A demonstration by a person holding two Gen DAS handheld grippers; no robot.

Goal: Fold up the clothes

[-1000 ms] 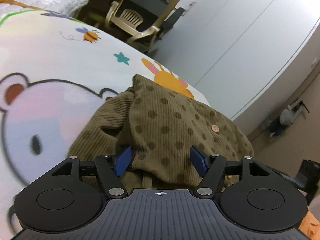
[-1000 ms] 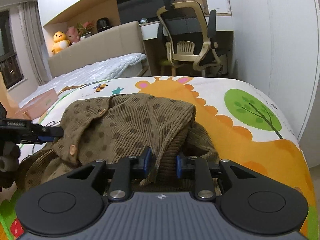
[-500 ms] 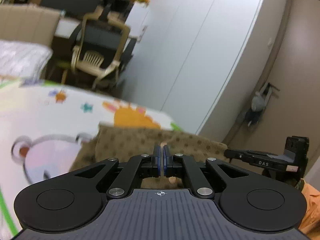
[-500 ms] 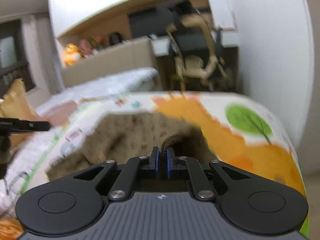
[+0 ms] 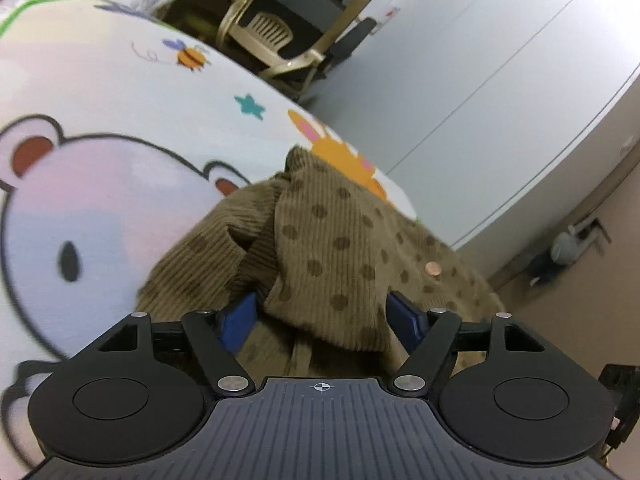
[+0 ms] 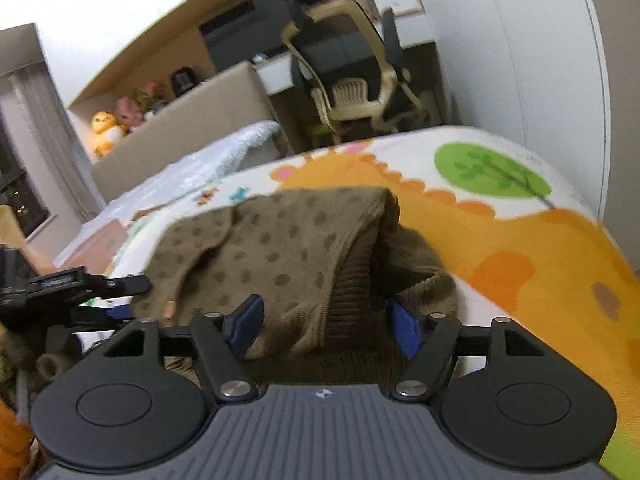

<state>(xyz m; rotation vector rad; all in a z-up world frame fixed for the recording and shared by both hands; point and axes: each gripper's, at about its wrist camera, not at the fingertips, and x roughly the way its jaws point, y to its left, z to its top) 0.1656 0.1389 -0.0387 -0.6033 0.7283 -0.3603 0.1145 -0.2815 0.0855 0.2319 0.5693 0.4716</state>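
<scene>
An olive-brown corduroy garment with dark dots (image 5: 332, 248) lies folded in a heap on a cartoon-print play mat (image 5: 120, 128). It has a round copper button (image 5: 432, 269). My left gripper (image 5: 324, 320) is open, its blue pads on either side of the garment's near edge. In the right wrist view the same garment (image 6: 280, 248) lies on the mat (image 6: 500, 232). My right gripper (image 6: 326, 326) is open around the garment's near edge. The left gripper (image 6: 100, 286) shows at the left of that view.
A beige office chair (image 6: 356, 92) stands past the mat's far edge by a desk. A bed with a grey quilt (image 6: 208, 160) is at the left, white wardrobe doors (image 5: 480, 80) on the right. Soft toys (image 6: 106, 128) sit on the headboard.
Half a second ago both grippers were shut and raised over the garment. Now both are open and low again, with the garment's near edge between their pads.
</scene>
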